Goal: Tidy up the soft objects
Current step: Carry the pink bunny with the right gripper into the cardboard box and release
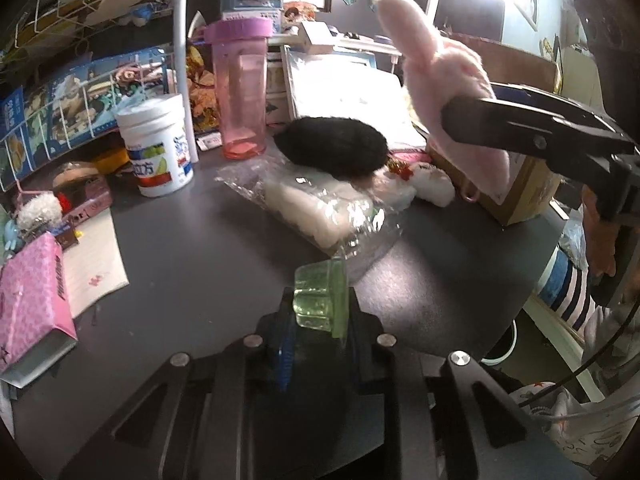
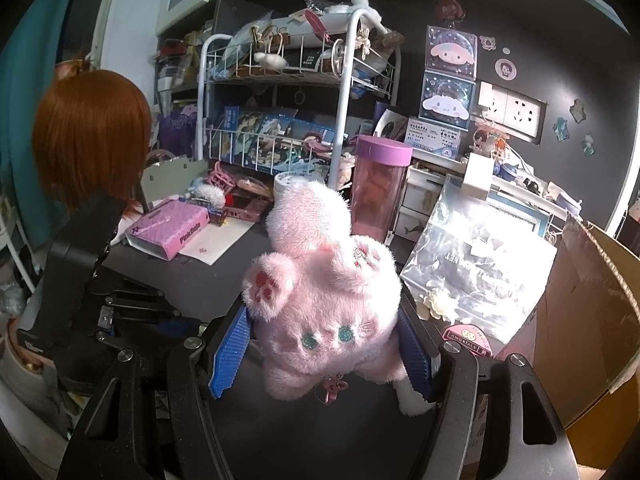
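Note:
My right gripper [image 2: 324,344] is shut on a pink plush cat [image 2: 324,300], held upside down above the dark desk; it also shows in the left wrist view [image 1: 444,92], raised beside a cardboard box [image 1: 524,192]. My left gripper [image 1: 316,300] is shut, its translucent green fingertips [image 1: 320,296] together and empty, low over the desk. Ahead of it lie a black fluffy plush [image 1: 332,146], a white plush in a clear plastic bag [image 1: 316,208] and a small white plush [image 1: 434,186].
A pink tumbler [image 1: 240,88], a white tub [image 1: 156,144], a pink box [image 1: 28,296] and paper sit at the left. A white wire rack [image 2: 280,92] stands behind. The cardboard box [image 2: 592,320] is at the right. A clear bag [image 2: 476,268] leans nearby.

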The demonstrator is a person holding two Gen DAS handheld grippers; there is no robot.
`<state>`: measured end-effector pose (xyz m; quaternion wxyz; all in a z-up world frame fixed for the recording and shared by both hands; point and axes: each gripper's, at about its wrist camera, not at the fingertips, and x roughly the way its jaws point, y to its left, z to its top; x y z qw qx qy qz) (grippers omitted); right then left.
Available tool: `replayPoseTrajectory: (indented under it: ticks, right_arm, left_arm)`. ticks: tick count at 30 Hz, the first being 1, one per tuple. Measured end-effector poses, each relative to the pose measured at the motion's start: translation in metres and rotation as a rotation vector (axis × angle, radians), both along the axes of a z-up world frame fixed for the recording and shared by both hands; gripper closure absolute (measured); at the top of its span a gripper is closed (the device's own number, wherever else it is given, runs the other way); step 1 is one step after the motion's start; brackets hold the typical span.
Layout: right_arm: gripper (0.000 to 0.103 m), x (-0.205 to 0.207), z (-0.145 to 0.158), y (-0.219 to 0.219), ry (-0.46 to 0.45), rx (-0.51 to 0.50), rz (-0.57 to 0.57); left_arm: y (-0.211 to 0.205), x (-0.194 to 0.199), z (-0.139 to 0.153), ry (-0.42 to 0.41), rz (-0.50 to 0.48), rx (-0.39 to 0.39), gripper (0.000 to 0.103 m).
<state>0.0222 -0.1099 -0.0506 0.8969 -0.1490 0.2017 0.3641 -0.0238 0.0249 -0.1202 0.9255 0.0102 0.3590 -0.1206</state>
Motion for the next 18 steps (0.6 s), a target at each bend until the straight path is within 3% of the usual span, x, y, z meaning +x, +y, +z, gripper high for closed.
replayPoseTrajectory:
  ticks: [10, 18]
  right_arm:
    - [0.039, -0.007, 0.046, -0.012, -0.081, 0.069, 0.034]
    - [0.039, -0.001, 0.085, -0.069, -0.123, 0.142, -0.081]
  left_arm:
    - [0.006, -0.002, 0.060, -0.132, -0.012, -0.037, 0.085]
    - [-0.027, 0.010, 0.129, -0.268, -0.128, -0.031, 0.085]
